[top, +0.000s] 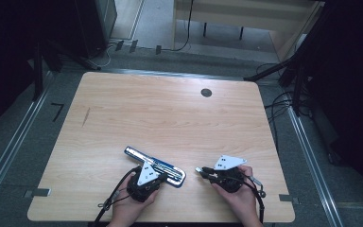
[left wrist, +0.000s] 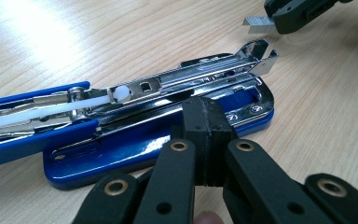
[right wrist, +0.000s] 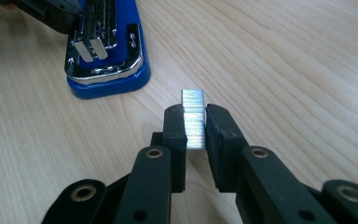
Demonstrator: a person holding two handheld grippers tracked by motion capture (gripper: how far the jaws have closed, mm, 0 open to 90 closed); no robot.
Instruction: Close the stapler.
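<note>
The left gripper [top: 146, 182] sits at the near edge of the wooden table [top: 137, 113], its jaws pressed together with nothing between them. In the left gripper view the closed pads [left wrist: 207, 140] rest against the near side of the blue stapler [left wrist: 158, 140], which lies directly ahead of the jaws, opened flat so that its chrome staple channel [left wrist: 200, 74] faces up. The stapler [top: 155, 165] stretches away to the left beyond this gripper. To the right, well apart from the stapler's front end, the right gripper [top: 220, 176] is clamped on a strip of staples [right wrist: 193, 121]. The strip stands between its pads and juts forward past the fingertips, pointing toward the stapler [right wrist: 107, 46] ahead and left of it.
</note>
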